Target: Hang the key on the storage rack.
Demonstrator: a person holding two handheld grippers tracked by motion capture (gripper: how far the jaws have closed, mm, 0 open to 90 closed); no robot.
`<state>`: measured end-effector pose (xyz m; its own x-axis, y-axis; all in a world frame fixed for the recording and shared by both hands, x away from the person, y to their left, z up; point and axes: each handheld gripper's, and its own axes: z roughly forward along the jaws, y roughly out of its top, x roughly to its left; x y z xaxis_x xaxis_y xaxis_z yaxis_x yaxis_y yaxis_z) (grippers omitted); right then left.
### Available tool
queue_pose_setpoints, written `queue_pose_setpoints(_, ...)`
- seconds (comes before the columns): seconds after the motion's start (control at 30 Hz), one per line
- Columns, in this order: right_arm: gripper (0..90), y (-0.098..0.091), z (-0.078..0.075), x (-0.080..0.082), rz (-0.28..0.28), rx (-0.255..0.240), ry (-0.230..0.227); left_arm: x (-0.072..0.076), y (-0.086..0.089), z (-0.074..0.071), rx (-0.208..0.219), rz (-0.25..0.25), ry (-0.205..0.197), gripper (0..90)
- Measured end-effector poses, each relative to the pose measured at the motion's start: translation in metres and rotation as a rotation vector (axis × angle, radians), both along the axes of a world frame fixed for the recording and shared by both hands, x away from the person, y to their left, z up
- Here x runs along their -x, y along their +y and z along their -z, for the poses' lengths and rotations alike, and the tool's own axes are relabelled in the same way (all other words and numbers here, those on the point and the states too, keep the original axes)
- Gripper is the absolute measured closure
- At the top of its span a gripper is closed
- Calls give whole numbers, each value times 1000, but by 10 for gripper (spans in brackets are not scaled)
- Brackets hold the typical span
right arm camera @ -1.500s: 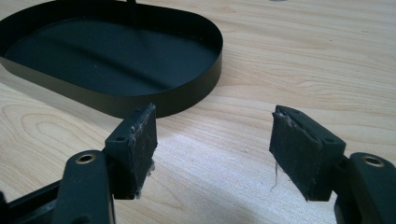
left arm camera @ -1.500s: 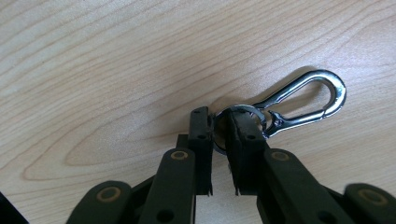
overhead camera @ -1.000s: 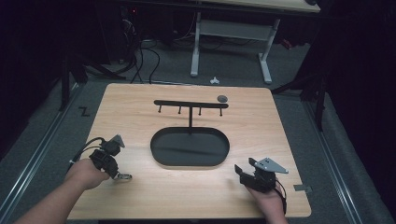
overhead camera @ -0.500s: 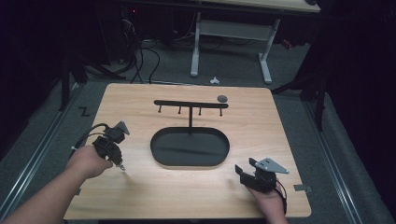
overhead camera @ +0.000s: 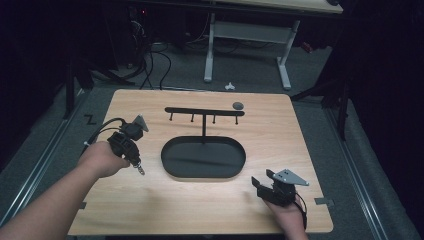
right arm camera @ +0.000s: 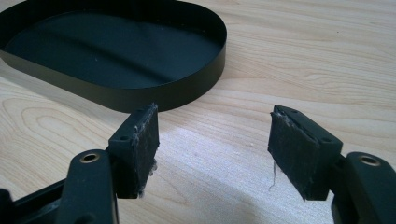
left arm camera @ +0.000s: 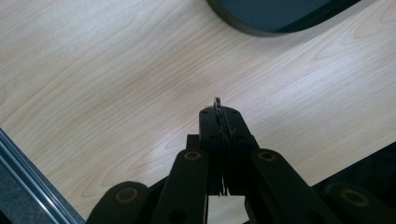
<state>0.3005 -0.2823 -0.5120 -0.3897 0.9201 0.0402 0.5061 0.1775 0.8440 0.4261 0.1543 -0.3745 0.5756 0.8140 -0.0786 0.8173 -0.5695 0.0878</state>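
Work in hand: we judge it to be hanging a small keyring-like item on the black hook stand (overhead camera: 204, 112), which rises from the oval tray (overhead camera: 170, 167) at the table (overhead camera: 300, 145) centre.
Left gripper (overhead camera: 134, 161): clenched on a thin metal ring (left arm camera: 217, 101); in the left gripper view the jaws are pressed together with the ring's edge poking out at the tips. In the high view a small piece dangles below the gripper tips, too small for us to name.
Where the item is: held above the bare wood at about 9 o'clock from the tray, near its left rim but apart from it.
Right gripper (overhead camera: 261, 184): released, pads (right arm camera: 142, 140) wide apart and holding nothing, at about 5 o'clock from the tray, resting low by the near edge of the table.
Hooks: four short pegs hang under the stand's crossbar; all look bare to us.
Other thing: a small grey round object (overhead camera: 238, 105) lies at the crossbar's right end, at 1 o'clock from the tray.
Done: the pick-up, by our reading.
Left: carrying the ring toward 12 o'clock, up to the crossbar, slipping it over a peg, then letting go.
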Motion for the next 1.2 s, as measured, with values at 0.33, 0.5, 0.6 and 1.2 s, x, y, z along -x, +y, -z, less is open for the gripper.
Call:
queue_pose_setpoints(0.33,338,-1,0,0,3,-2,6,-9,-22,-15,63,-84,40,883)
queue_pose_setpoints(0.5,339,0,0,0,-1,-2,4,-16,-32,-13,49,-172,74,883)
queue_pose_setpoints(0.6,339,0,0,1,0,-4,3,-21,-35,-15,41,-225,98,883)
queue_pose_setpoints(1.2,339,-1,-1,-1,-4,-12,0,-48,-75,-59,58,-303,42,884)
